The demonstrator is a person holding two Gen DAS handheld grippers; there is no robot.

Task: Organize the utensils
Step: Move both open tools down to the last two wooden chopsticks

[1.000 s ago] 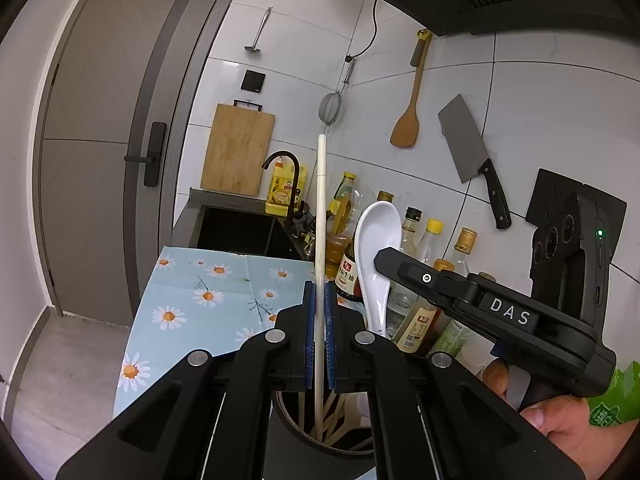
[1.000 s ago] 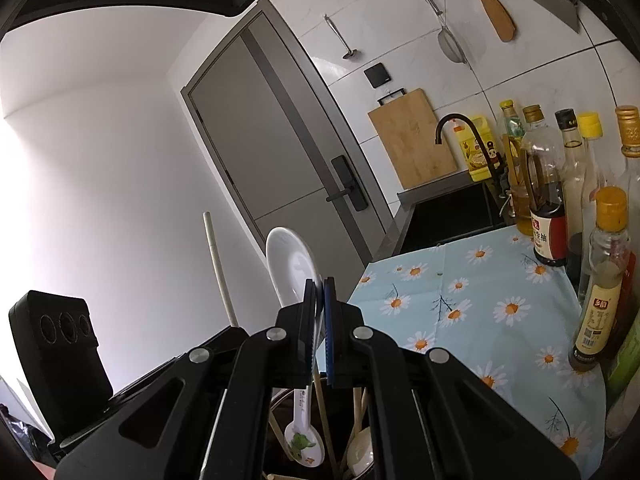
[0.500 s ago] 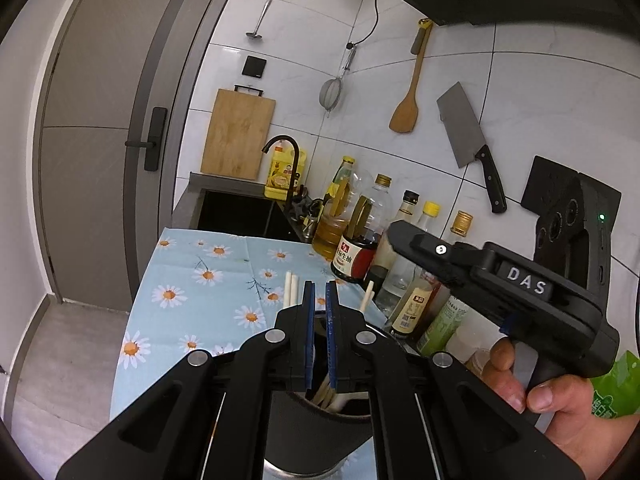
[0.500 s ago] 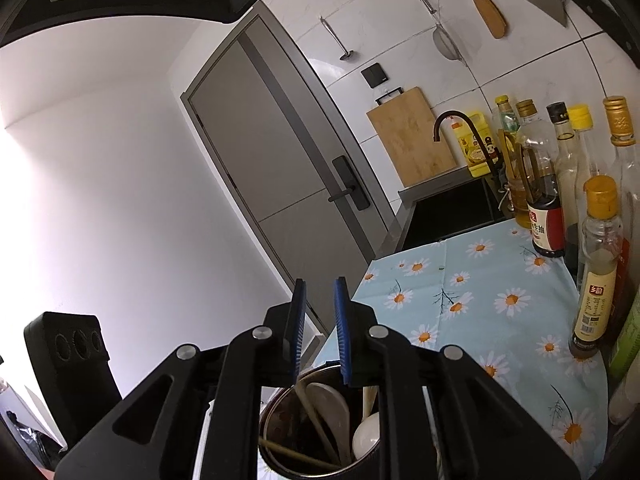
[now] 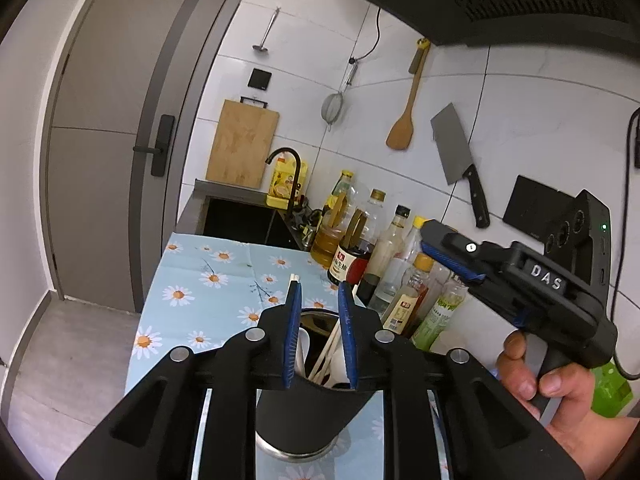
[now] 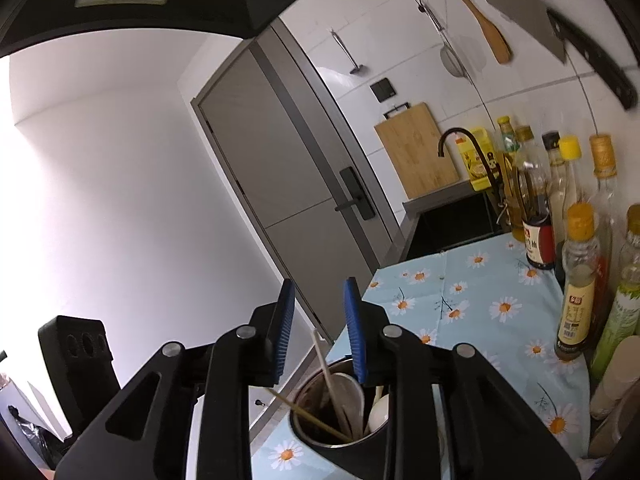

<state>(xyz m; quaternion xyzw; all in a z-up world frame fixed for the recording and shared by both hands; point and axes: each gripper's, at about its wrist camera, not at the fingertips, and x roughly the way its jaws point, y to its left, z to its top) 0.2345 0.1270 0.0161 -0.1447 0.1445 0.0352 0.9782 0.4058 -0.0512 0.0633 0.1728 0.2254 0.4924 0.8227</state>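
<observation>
A black utensil holder point(image 5: 308, 412) stands on the daisy tablecloth, just below my left gripper point(image 5: 319, 336). It holds white chopsticks point(image 5: 294, 280), wooden chopsticks and a white spoon. My left gripper is open and empty above its rim. In the right wrist view the holder point(image 6: 336, 436) sits under my right gripper point(image 6: 320, 332), which is open and empty. A white spoon point(image 6: 350, 396) and chopsticks point(image 6: 326, 368) stand inside it. My right gripper also shows in the left wrist view point(image 5: 452, 260), to the right of the holder.
A row of oil and sauce bottles point(image 5: 360, 240) stands along the tiled wall behind the holder. A sink with a black faucet point(image 5: 286, 160) lies beyond the tablecloth point(image 5: 208, 292). A cleaver point(image 5: 456, 152), a wooden spatula point(image 5: 402, 132), a strainer and a cutting board point(image 5: 242, 144) are at the wall.
Both grippers opened: the left let go of the white chopstick, the right let go of the white spoon. Both utensils dropped into the holder and both grippers rose a little.
</observation>
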